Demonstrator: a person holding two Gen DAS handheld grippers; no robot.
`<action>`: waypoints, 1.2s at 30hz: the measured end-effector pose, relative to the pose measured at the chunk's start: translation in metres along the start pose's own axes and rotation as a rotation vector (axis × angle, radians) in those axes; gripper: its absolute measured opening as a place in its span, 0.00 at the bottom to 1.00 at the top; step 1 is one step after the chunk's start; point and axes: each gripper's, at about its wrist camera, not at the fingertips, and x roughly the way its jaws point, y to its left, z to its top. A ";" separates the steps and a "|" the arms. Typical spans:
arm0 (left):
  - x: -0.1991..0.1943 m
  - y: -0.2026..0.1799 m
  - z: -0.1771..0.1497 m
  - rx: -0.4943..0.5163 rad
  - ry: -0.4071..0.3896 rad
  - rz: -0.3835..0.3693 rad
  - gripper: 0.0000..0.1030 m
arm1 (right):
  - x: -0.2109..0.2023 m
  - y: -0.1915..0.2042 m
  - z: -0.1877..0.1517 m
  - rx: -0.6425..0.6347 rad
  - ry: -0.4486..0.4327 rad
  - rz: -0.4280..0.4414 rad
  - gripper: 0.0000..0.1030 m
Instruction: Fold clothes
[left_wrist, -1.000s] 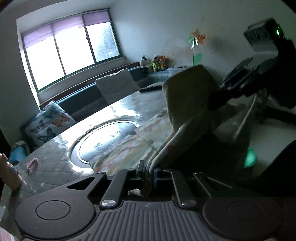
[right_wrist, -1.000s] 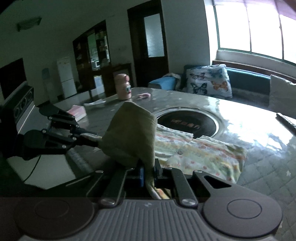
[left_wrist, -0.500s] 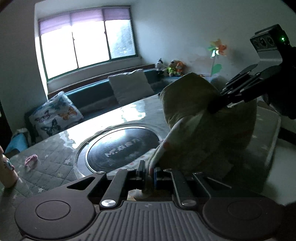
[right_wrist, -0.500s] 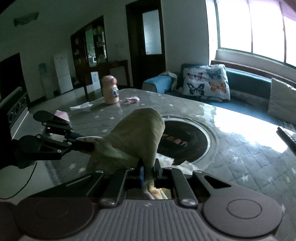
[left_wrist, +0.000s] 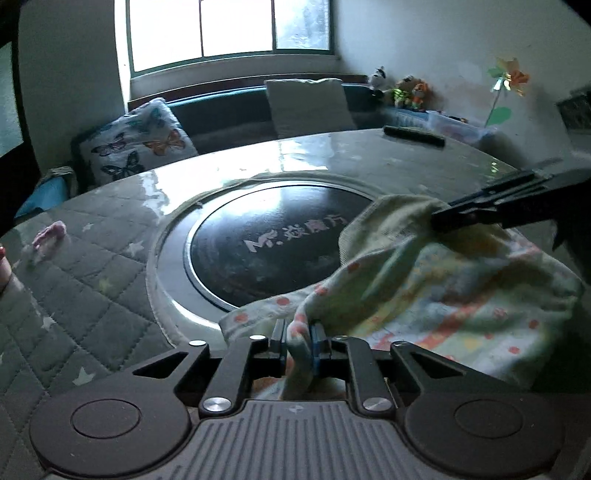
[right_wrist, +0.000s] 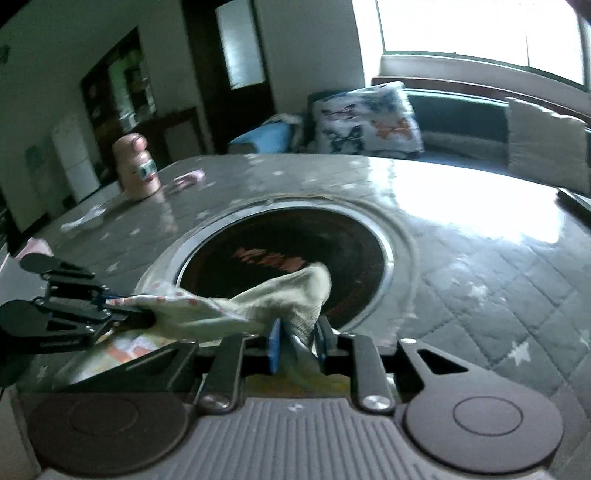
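A pale yellow-green baby garment (left_wrist: 436, 295) with orange dots lies bunched at the near rim of the black round hotplate (left_wrist: 273, 251). Its lower part rests on the table. My left gripper (left_wrist: 299, 341) has a fold of it between its blue pads, which still touch the cloth as the jaws are opening. My right gripper (right_wrist: 297, 341) has another fold (right_wrist: 295, 295) between its pads; its jaws are opening too, and a dark gap shows beside the left pad. Each gripper shows in the other view: the right gripper (left_wrist: 465, 214), the left gripper (right_wrist: 107, 308).
The round table (right_wrist: 480, 280) has a grey quilted cover with stars under a glossy sheet. A pink bottle (right_wrist: 136, 170) and a small pink item (right_wrist: 188, 179) stand at the far left, a dark remote (left_wrist: 413, 136) at the far edge. Cushions (left_wrist: 136, 144) line the window bench.
Both grippers have come down and forward, bringing the garment from hanging high in the air down onto the table by the hotplate. The right pads now stand wider apart.
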 end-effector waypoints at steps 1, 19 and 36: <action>0.000 0.000 0.000 -0.002 0.000 0.007 0.16 | -0.004 -0.002 -0.002 0.011 -0.015 -0.008 0.20; 0.006 -0.003 0.007 -0.014 0.005 0.071 0.19 | -0.024 -0.040 -0.043 0.138 -0.027 -0.225 0.19; -0.004 -0.032 0.043 -0.008 -0.050 -0.015 0.19 | 0.018 -0.008 -0.016 0.095 0.034 -0.090 0.14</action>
